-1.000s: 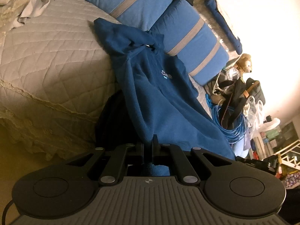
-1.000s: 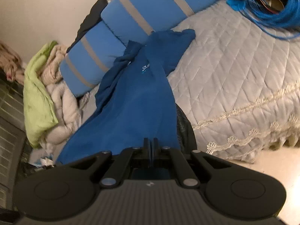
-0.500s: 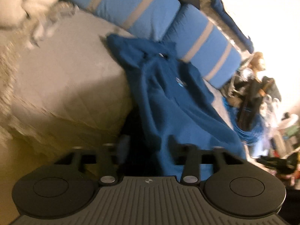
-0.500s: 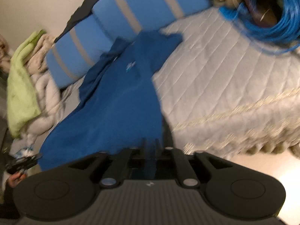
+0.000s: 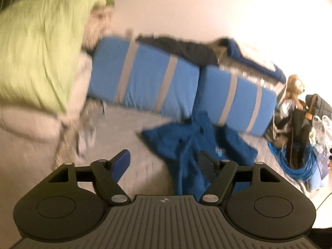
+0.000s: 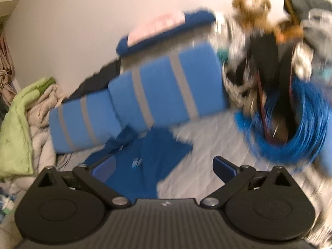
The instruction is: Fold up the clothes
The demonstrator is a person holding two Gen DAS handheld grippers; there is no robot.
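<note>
A dark blue hoodie (image 5: 193,145) lies spread on the grey quilted bed (image 5: 132,128), its top against the blue pillows; it also shows in the right wrist view (image 6: 143,161). My left gripper (image 5: 165,164) is open and empty, its jaws wide apart above the hoodie's left edge. My right gripper (image 6: 164,168) is open and empty, its left finger over the hoodie and its right finger over bare quilt (image 6: 199,145). Both views are blurred by motion.
Two blue pillows with grey stripes (image 5: 176,87) lie along the wall. A green and beige blanket heap (image 5: 39,47) sits at the left. A coil of blue cable (image 6: 290,128), bags and a teddy bear (image 6: 251,10) crowd the right end of the bed.
Both grippers have opened and let go of the hoodie's hem. Both have swung up and forward over the bed, and the hoodie now lies flat on the quilt.
</note>
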